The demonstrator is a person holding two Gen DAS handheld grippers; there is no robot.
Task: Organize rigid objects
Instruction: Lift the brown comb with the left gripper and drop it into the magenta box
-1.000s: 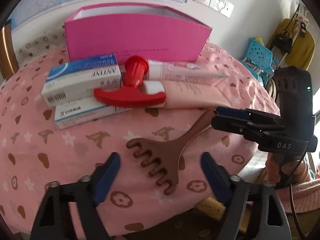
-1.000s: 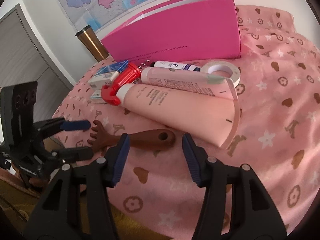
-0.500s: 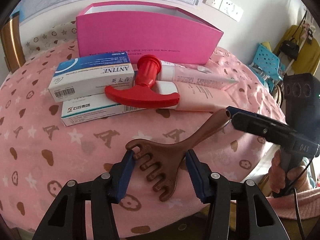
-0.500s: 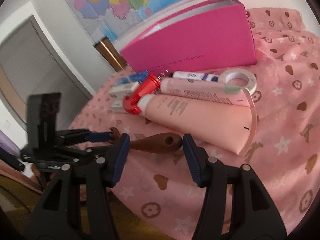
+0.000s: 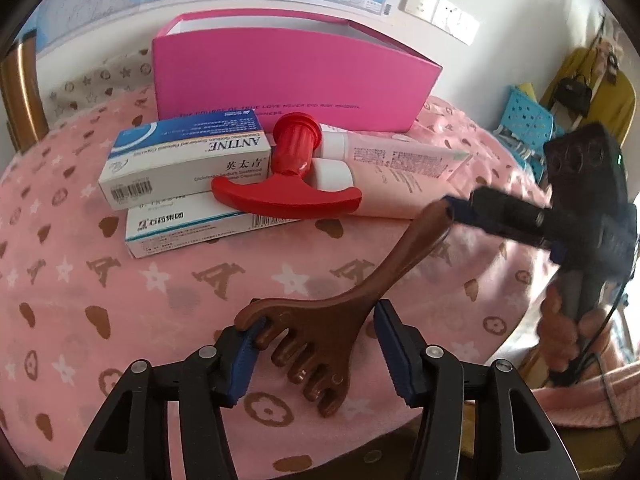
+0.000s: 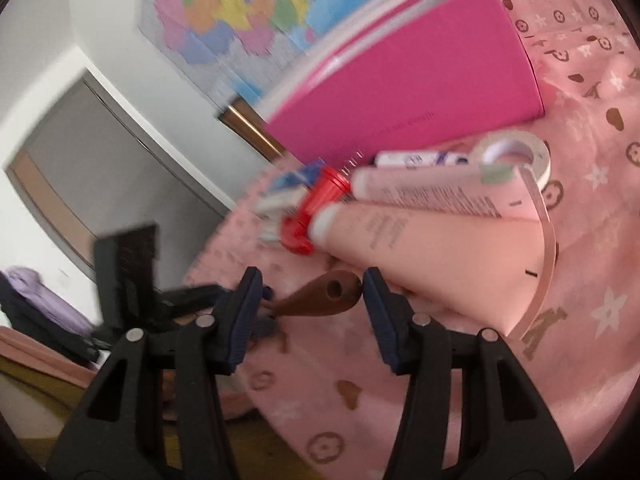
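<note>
A brown wooden comb (image 5: 312, 332) with thick teeth lies near the front edge of the pink table. My left gripper (image 5: 314, 332) has its pads against both sides of the comb's head while the jaws ease slightly apart. The handle slants up to the right, where a blue fingertip (image 5: 454, 208) of my right gripper meets its end. In the right wrist view the handle end (image 6: 324, 294), with its hole, lies crosswise between the narrowing jaws of my right gripper (image 6: 312, 292), touching only the right-hand pad. The left gripper (image 6: 192, 296) shows blurred behind it.
A tall pink box (image 5: 296, 76) stands open at the back. In front of it lie two medicine cartons (image 5: 184, 160), a red T-shaped cap (image 5: 288, 196), two pink tubes (image 6: 440, 248) and a tape roll (image 6: 516, 148). A hand (image 5: 560, 332) holds the right gripper beyond the table's edge.
My left jaws came in from wide apart onto the comb's head. The comb's handle rose off the cloth. The right gripper tilted upward and its jaws now frame the handle end.
</note>
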